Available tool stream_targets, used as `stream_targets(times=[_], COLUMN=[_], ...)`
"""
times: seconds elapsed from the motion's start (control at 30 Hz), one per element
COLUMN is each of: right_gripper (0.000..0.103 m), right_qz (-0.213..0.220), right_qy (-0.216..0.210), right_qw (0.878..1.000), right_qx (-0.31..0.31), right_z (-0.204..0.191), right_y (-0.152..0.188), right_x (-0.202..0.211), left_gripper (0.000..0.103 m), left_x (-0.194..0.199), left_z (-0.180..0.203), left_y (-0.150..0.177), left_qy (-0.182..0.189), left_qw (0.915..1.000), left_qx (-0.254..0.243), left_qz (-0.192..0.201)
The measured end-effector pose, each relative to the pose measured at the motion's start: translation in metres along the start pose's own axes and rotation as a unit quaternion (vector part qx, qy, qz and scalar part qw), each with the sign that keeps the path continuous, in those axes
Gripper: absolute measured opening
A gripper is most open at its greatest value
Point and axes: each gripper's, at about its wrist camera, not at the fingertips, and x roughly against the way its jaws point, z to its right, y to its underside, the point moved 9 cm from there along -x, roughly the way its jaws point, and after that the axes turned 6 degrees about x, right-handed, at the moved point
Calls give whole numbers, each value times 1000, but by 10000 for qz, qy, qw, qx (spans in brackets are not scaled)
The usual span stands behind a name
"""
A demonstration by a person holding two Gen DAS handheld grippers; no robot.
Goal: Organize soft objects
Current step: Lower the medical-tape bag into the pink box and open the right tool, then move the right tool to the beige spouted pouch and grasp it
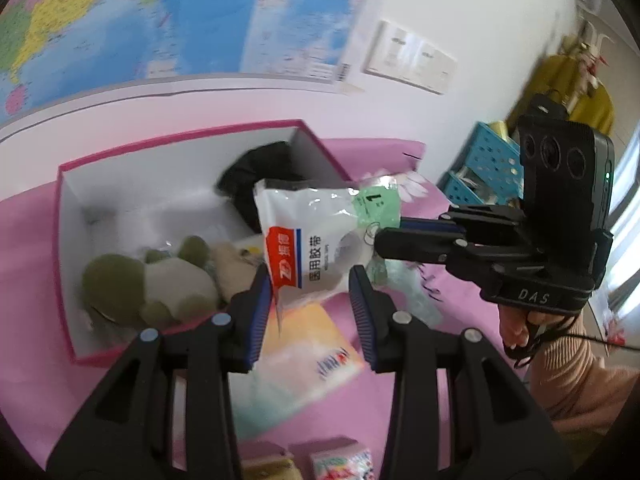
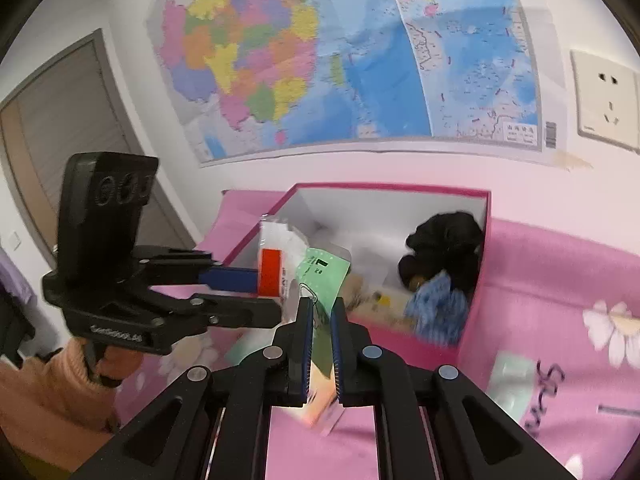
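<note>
Handling as light, limp and slippery: a white pouch (image 1: 312, 216) of glossy film, crinkling and catching glare, bulging over what looks like a firm roll inside. Judging the flat sealed edges as the best place to pinch; squeezing over the bulge is probably inviting a slide off the slick plastic, and pinching one corner alone is likely leaving the rest swinging and drooping.

Showing a red and blue label with dark print low on the front. Overlapping, at the upper right, a second thin pouch with a pale green card (image 2: 320, 276).

Hanging in the air over the near corner of the pink-rimmed box (image 1: 180, 136), above the pink flowered cloth (image 1: 400, 392).

Bracketing the white pouch's lower edge with the fingers of the left gripper (image 1: 310, 300), partly closed and seeming to pinch it, though not clearly showing contact on both pads. Clamping the green-card pouch with the fingers of the right gripper (image 2: 320, 320), drawn almost together.

Already lying in the box: a green and grey plush toy (image 1: 160, 284) and a black soft bundle (image 1: 260, 168).
</note>
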Motion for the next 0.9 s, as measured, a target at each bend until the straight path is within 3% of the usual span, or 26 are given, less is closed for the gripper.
stream_targets(times=[0.33,0.6,0.77,0.9], right_gripper=[8,11,31,31], right_qz=[-303,-590,-478,-369], right_qy=[148,488,963,943], right_qw=[9990,9952,9922,9934], right_qx=[-298,-603,-629,-545], right_z=[36,60,70,64], right_y=[-17,-10,-11,-8], right_x=[-58,-83,-78,-66], left_gripper=[41,42,49,49], left_x=[-38,-50,-43,-28], left_z=[-38,-47,-49,-46], left_y=[-20,-22,-23,-16], left_qy=[-435,-707,-789,-783], left_qw=[9979,9956,9955,9962], left_qx=[355,495,493,368], left_qz=[-321,-361,-166,41])
